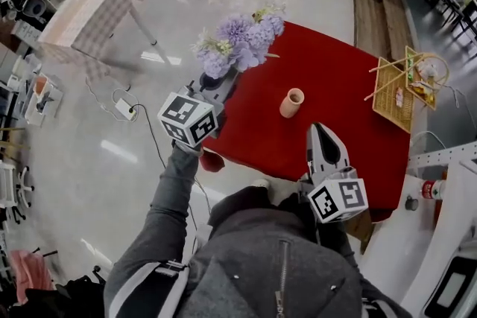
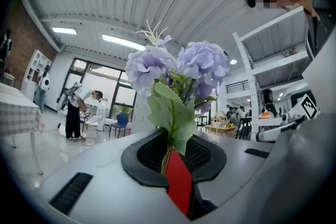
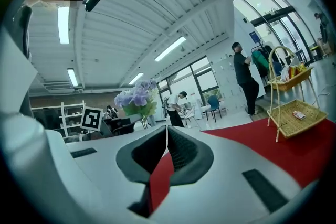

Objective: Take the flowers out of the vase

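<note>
The left gripper (image 2: pixel 170 152) is pinching the thin stems of a lilac hydrangea bunch (image 1: pixel 242 41), low down, just under a green leaf (image 2: pixel 170 113). The bunch hangs over the red table's (image 1: pixel 343 153) left edge towards the far-left corner, clear of the tan vase (image 1: pixel 291 102), which stands near the table's middle. The right gripper (image 1: pixel 322 132) hovers at the near edge with its jaws pressed together on nothing.

The bunch is probably light but top-heavy, with soft blooms that crush and slim stems that can slip or splay. The bundled stems look the right place to hold — not the heads.
</note>
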Demonstrator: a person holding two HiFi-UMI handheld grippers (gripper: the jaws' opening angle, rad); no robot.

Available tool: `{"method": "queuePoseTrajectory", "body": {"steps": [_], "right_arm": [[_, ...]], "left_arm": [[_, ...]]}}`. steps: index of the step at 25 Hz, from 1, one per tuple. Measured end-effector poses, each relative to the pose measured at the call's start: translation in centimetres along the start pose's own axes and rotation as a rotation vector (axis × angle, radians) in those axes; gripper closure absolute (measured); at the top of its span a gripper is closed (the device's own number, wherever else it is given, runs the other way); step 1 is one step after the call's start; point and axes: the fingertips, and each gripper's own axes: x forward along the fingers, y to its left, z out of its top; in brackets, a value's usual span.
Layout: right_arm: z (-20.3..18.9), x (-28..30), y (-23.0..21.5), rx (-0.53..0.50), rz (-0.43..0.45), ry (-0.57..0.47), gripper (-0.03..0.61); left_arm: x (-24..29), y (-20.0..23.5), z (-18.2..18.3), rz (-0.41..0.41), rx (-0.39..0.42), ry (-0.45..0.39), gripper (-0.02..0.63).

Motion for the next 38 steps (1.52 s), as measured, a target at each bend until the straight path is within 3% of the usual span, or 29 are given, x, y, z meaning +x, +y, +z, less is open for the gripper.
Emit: {"method": "queuePoseTrajectory", "body": {"steps": [7, 17, 32, 38], "right_arm": [[-1.6, 1.6, 0.5, 0.005, 0.026, 0.041, 0.567], [-3.9, 2.9, 0.1, 0.0, 0.025, 0.111, 0.568], [-5.6, 2.8, 0.4, 0.003, 0.022, 0.156, 0.568], [-6.1, 2.6, 0.7, 0.011, 0.015, 0.165, 0.568]], "left_arm": [[-2.0, -0.7, -4.4, 0.084, 0.015, 0.04, 0.554], [-4.7, -2.1, -6.7, 0.185, -0.005, 0.042, 0.554], [-7.7, -1.9, -7.6, 0.23, -0.06, 0.045, 0.554], [-7.8, -2.3, -7.7, 0.2, -0.067, 0.038, 0.554]]}}
